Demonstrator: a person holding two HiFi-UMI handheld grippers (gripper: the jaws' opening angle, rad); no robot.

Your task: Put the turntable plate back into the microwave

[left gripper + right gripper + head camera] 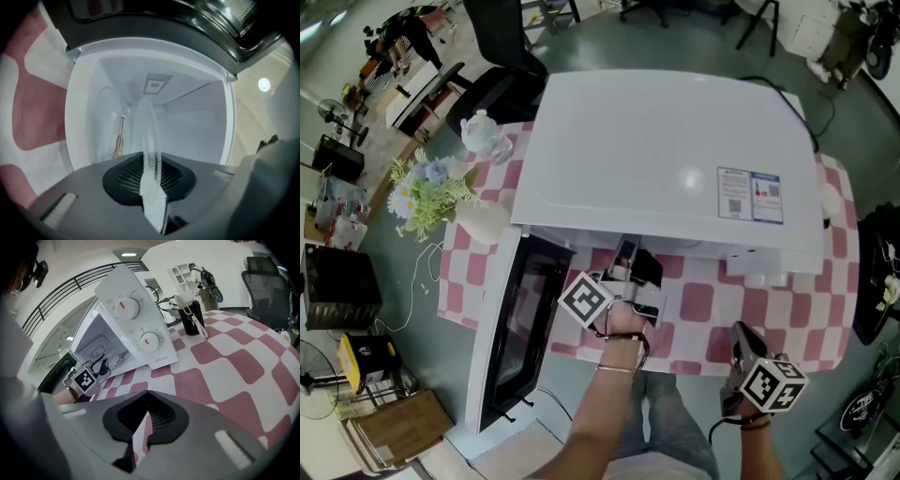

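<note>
Pinching turntable plate [147,123] edge-on in left gripper [151,161], facing open microwave [199,124], right gripper [146,405] pressed together, empty

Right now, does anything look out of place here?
Yes. The glass turntable plate is not seated in the microwave: the left claw grips it by its edge at the mouth of the open cavity.

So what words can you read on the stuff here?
"WAHIN": bottom of the microwave front panel, under the two knobs.
The sticker on the microwave's top: too small to read.
Marks round the knobs: too small to read.
</note>
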